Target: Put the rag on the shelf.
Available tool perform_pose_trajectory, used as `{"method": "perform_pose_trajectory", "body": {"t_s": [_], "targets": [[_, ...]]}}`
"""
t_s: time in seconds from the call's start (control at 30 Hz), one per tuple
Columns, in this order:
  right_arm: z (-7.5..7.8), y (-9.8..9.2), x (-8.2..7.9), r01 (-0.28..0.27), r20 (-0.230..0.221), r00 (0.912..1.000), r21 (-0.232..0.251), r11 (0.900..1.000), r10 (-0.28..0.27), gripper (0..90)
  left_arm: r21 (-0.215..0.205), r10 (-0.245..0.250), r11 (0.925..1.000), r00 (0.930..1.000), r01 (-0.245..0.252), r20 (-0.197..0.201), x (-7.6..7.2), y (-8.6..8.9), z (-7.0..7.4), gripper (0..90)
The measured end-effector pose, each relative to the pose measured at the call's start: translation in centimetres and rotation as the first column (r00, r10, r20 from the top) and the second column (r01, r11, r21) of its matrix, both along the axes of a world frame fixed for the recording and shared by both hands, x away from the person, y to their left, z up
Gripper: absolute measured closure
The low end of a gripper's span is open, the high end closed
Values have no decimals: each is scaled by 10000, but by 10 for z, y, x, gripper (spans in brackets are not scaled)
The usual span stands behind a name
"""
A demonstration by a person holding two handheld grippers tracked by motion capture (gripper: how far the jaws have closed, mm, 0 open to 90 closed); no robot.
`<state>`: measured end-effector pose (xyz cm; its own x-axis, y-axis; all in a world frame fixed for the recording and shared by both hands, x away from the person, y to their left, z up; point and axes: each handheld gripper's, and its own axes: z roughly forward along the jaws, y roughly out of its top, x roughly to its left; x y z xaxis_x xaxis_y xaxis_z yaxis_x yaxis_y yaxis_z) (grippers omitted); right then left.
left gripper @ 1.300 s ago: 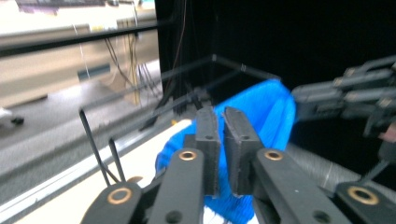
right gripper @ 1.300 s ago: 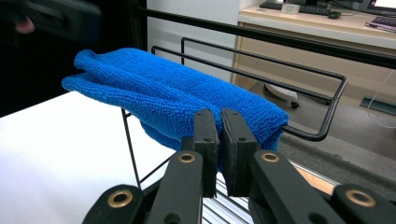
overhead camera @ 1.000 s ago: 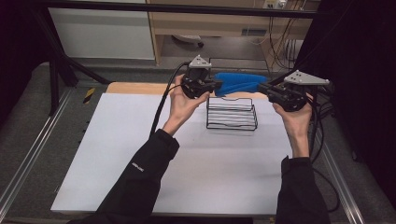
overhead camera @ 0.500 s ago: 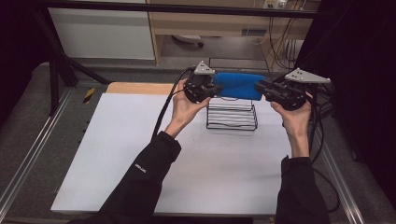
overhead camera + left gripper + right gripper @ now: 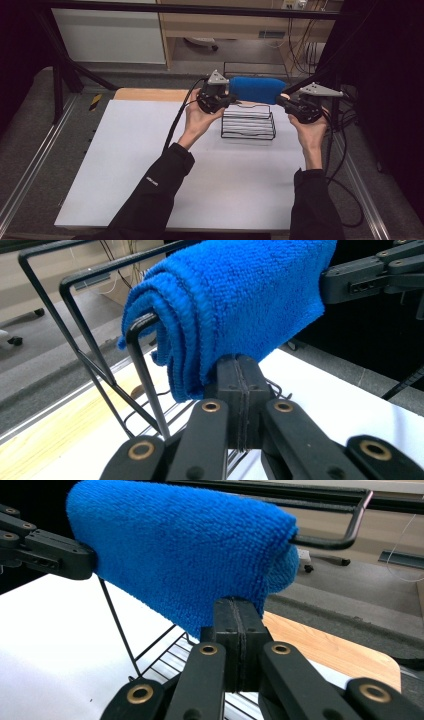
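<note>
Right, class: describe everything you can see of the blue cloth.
The blue cloth is a plush, looped fabric like microfibre, folded into several layers with stitched edges. It hangs stretched level above the black wire rack, draped over the rack's top bar at one end. The left gripper is shut on one lower corner, the right gripper on the other.
</note>
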<state>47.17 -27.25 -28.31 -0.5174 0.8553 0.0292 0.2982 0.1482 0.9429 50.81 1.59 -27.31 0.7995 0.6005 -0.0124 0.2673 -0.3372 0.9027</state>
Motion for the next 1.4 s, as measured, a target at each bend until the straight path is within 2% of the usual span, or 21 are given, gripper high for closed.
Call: {"method": "perform_pose_trajectory", "body": {"t_s": [0.17, 0.33, 0.47, 0.67, 0.73, 0.83, 1.0, 1.13, 1.27, 1.4], "targets": [[-2, 0, -2, -115, 95, 9999, 113, 9999, 114, 883, -9, -92, 10000, 9999, 93, 57, -3, 1, 1, 883], [5, 2, -13, -346, 306, 9990, 240, 9991, 339, 798, -55, -146, 9999, 9999, 146, 87, -10, 9, 4, 809], [11, 5, -21, -488, 436, 9979, 247, 9985, 477, 681, -117, -130, 9998, 9999, 130, 8, -16, 20, 6, 715], [17, 10, -32, -526, 459, 9977, 379, 9979, 508, 461, 43, 89, 10000, 9998, -88, -184, -27, 42, 2, 574], [17, 12, -35, -411, 538, 9978, 399, 9984, 389, 364, 85, 128, 9999, 9995, -125, -298, -31, 50, -1, 529], [17, 16, -39, -470, 466, 9979, 445, 9979, 449, 271, 217, 264, 9994, 9988, -255, -415, -37, 64, -8, 459], [13, 23, -43, -633, 217, 9978, 362, 9973, 626, 161, 545, 619, 9968, 9959, -584, -659, -46, 87, -22, 344], [6, 28, -47, -749, -6, 9972, 407, 9964, 750, 95, 633, 853, 9948, 9929, -802, -831, -55, 107, -35, 266], [-4, 33, -52, -895, -85, 9959, 402, 9952, 899, 70, 771, 1185, 9906, 9900, -1127, -759, -66, 126, -48, 170], [-16, 36, -57, -986, -383, 9943, 317, 9946, 997, 43, 823, 1489, 9863, 9864, -1431, -696, -78, 146, -61, 110]]}}
